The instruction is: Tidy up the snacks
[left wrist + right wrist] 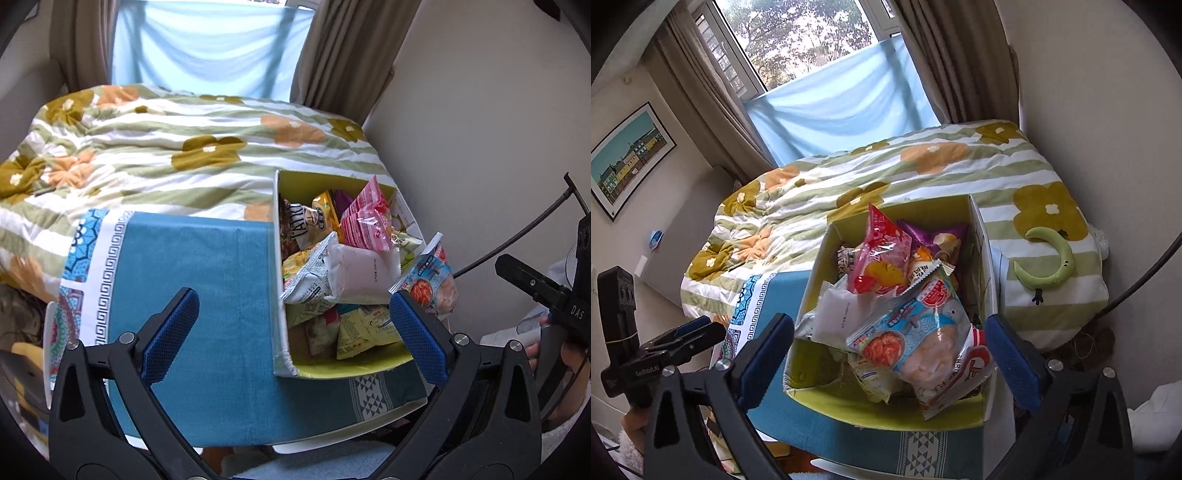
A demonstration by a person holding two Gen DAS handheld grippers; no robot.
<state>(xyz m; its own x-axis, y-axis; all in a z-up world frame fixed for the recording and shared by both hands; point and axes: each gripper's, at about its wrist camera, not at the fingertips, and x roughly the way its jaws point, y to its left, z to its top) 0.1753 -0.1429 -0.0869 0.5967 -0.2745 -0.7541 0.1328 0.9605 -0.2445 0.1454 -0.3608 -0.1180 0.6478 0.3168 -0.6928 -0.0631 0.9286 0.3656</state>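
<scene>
Here both hand-held grippers, left [293,334] and right [890,354], gape empty over crinkled snack packets [912,332] heaping the box [886,417].

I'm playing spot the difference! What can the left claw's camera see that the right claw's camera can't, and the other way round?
Only the left wrist view shows the right claw from outside, off to the side of the box.

Only the right wrist view shows a framed picture on the wall, trees through the window, a green crescent-shaped toy on the bed, and the left claw from outside.

Both show the snack box full of packets, the blue tablecloth, the flowery quilt and the blue curtain.
</scene>
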